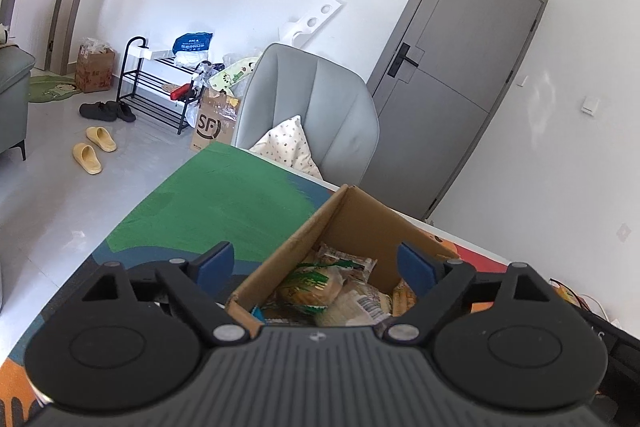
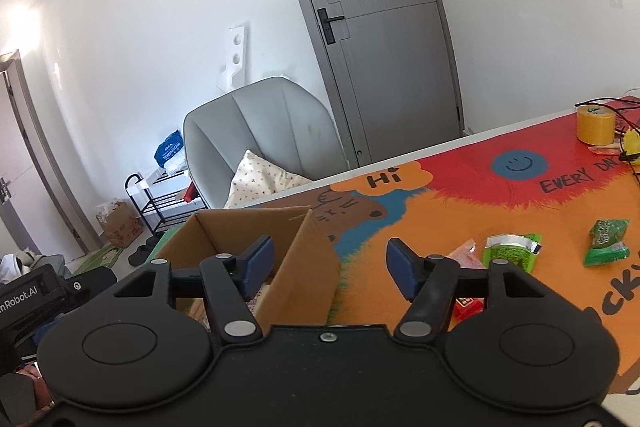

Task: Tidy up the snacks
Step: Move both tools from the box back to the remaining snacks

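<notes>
An open cardboard box [image 1: 356, 223] stands on the colourful table mat, holding several wrapped snack packets [image 1: 320, 287]. My left gripper [image 1: 316, 265] hovers over the box's near left corner, open, nothing between its blue pads. In the right wrist view the same box [image 2: 308, 259] lies at the left. My right gripper [image 2: 330, 269] is open over the box's right wall and holds nothing. Loose snacks lie on the mat to the right: two green packets [image 2: 510, 251] [image 2: 606, 241] and a red packet [image 2: 466, 305] partly hidden behind the right finger.
A yellow tape roll [image 2: 595, 123] and black cables [image 2: 628, 143] lie at the table's far right. A grey chair [image 1: 308, 115] with a spotted cushion stands behind the table, a grey door [image 1: 452, 67] beyond it. The other gripper's body [image 2: 28, 299] shows at the left edge.
</notes>
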Tool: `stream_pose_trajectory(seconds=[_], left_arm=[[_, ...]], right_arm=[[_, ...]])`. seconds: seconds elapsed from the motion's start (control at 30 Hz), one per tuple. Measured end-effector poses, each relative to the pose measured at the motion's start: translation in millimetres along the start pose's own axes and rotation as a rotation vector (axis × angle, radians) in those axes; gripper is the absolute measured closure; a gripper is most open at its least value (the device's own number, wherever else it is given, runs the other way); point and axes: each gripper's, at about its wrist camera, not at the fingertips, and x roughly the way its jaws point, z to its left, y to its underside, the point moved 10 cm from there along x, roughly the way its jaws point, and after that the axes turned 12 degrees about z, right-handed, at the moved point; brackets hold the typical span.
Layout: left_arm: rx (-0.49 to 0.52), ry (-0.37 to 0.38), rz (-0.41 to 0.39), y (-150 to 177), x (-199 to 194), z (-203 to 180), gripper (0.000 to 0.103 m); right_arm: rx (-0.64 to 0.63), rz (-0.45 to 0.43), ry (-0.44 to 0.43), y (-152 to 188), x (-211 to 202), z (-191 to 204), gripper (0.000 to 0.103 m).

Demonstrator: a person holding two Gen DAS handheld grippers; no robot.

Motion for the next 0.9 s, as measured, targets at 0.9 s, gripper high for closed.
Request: stream_pose_trajectory(seconds=[0.9], left_arm=[[0.244, 0.111, 0.049, 70.2, 9.4, -151.0, 0.01]], right_arm=[[0.202, -0.086, 0.138, 19.2, -55.7, -147.7, 0.025]])
